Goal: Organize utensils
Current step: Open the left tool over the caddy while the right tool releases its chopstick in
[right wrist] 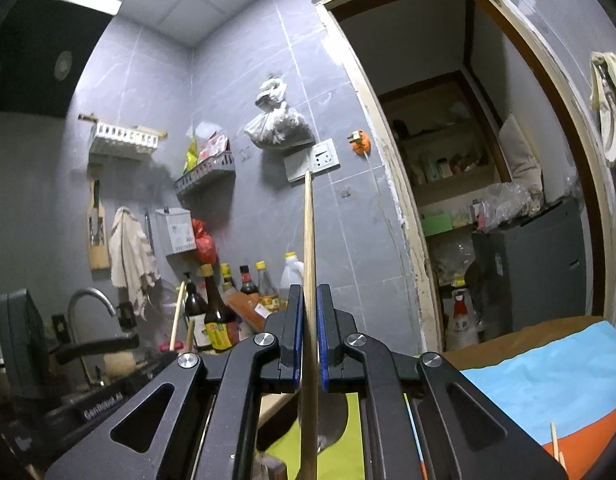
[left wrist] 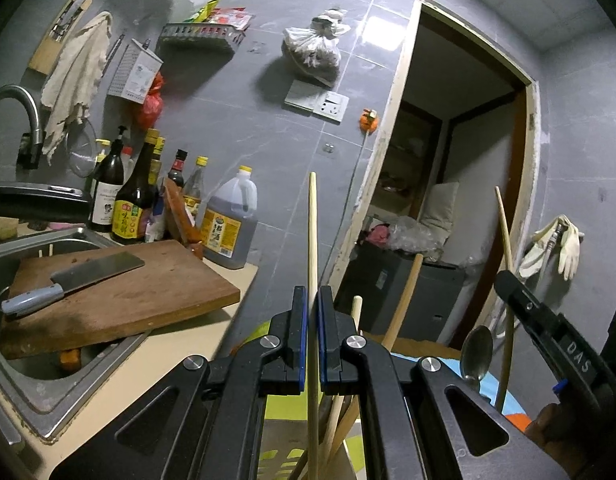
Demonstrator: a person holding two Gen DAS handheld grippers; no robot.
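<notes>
A pale chopstick [left wrist: 313, 240] stands upright, clamped between the left gripper [left wrist: 312, 300] fingers, its tip above them. Below the fingers, more wooden utensils [left wrist: 400, 304] and a spoon [left wrist: 477, 354] stand in what seems a green holder [left wrist: 280, 404]. The right gripper [right wrist: 309, 300] fingers pinch a darker chopstick [right wrist: 308, 248]. Left of them lies a cleaver [left wrist: 76, 280] on a cutting board [left wrist: 148, 292].

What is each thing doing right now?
Left tongs: shut on a chopstick.
Right tongs: shut on a wooden stick.
Chopstick: upright.
Wooden stick: upright.
Cleaver: flat on cutting board.
Cutting board: over the sink.
</notes>
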